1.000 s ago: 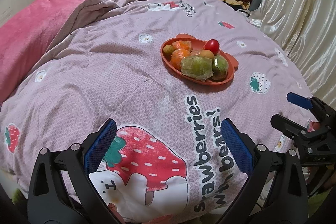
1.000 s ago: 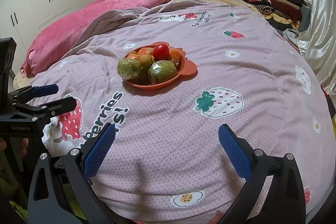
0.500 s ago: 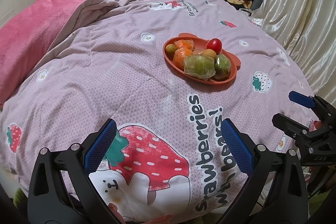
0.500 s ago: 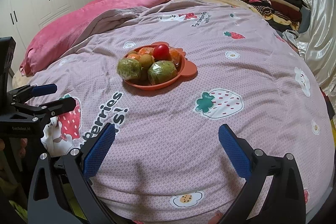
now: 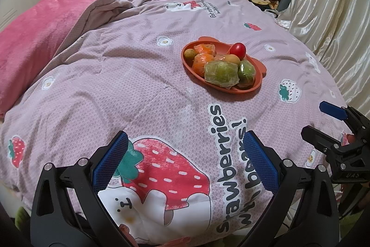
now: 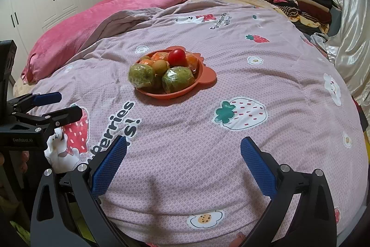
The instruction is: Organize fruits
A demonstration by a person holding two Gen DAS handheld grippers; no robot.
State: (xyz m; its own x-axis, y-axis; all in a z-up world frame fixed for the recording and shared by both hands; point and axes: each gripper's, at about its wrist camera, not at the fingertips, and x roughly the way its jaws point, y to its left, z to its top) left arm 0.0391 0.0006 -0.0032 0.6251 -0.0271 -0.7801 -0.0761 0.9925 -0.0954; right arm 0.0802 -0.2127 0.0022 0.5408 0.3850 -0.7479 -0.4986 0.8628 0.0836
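A bed covered by a pale lilac quilt [image 5: 138,89] printed with strawberries and bears fills both views. Near its middle sits an orange-red, bear-eared plastic plate [image 6: 205,76] heaped with fruit. All the fruit that can be seen lies on this plate; none lies loose on the quilt.

On the plate, two green fruits in clear plastic wrap [image 6: 177,79] rest at the near edge. Behind them are orange fruits in clear wrap [image 5: 203,60], a small brownish-green round fruit [image 6: 160,66] and a shiny red tomato-like fruit [image 6: 176,57] perched on top.

The left claw [image 5: 185,161] hangs low over the near end of the bed, its blue-padded fingers spread wide with nothing between them. The right claw [image 6: 183,161] is likewise spread wide and empty, just beside it and well short of the plate.

Compared with a second ago, the left wrist view has drawn back a little, so the plate sits slightly farther off; the right wrist view is almost unchanged. The fruit has not shifted. That small retreat with empty claws fits either a pause ahead of reaching for the heap, or a pulling away once the fruit has been gathered there; these pictures do not settle which.

A rumpled pink blanket [image 6: 97,22] lies at the left, and a stack of folded clothes [image 6: 298,0] sits at the far right.
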